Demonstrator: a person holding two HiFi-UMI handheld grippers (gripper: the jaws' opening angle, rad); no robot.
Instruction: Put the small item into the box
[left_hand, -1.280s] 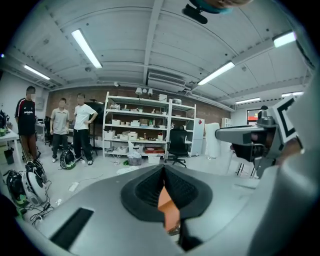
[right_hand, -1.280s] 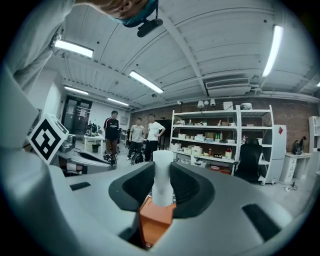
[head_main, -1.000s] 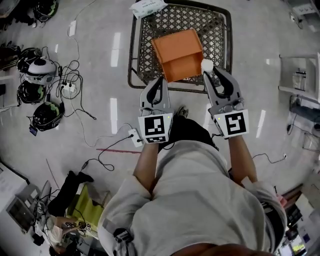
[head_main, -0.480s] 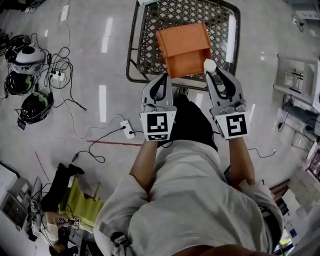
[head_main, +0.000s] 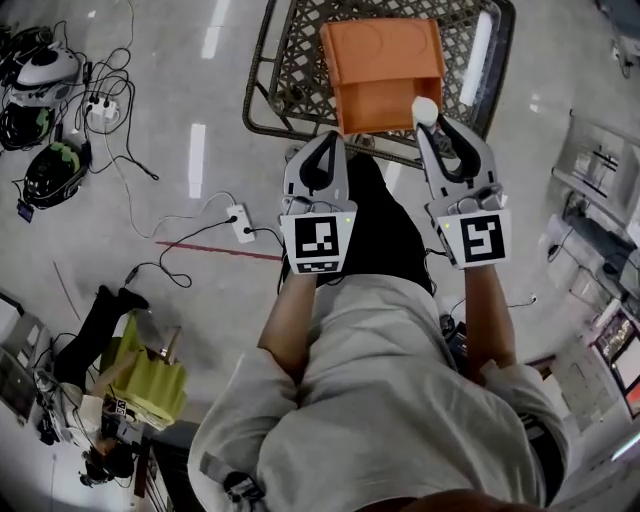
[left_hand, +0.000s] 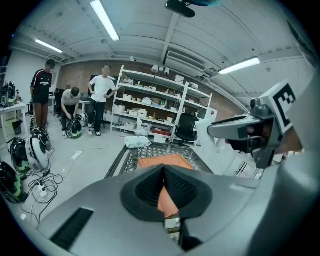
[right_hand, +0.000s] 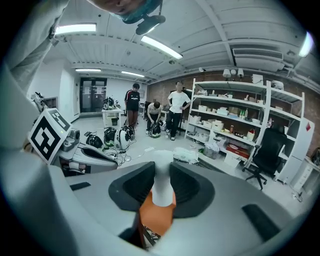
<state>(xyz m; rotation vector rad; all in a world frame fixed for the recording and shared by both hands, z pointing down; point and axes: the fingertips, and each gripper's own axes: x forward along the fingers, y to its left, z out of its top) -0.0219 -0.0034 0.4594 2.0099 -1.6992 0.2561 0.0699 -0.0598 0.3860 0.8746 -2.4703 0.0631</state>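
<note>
An orange open-topped box (head_main: 385, 70) stands on a metal mesh cart (head_main: 290, 60). My right gripper (head_main: 430, 118) is shut on a small white cylinder (head_main: 425, 108), which hangs at the box's near right corner. In the right gripper view the white cylinder (right_hand: 162, 182) stands upright between the pads, with the orange box (right_hand: 155, 215) below it. My left gripper (head_main: 328, 140) is shut on nothing, just short of the box's near edge. In the left gripper view the box (left_hand: 172, 160) lies straight ahead past my left gripper (left_hand: 164, 167).
A long white tube (head_main: 478, 55) lies on the cart right of the box. Helmets (head_main: 45, 70), cables and a power strip (head_main: 238, 222) litter the floor at left. Shelves and standing people (left_hand: 102, 95) are in the background. A swivel chair (right_hand: 262, 155) stands at right.
Both grippers have sunk toward the cart and the box. The white cylinder stays held in the right gripper at the box's near right corner. The left jaws stay closed.
</note>
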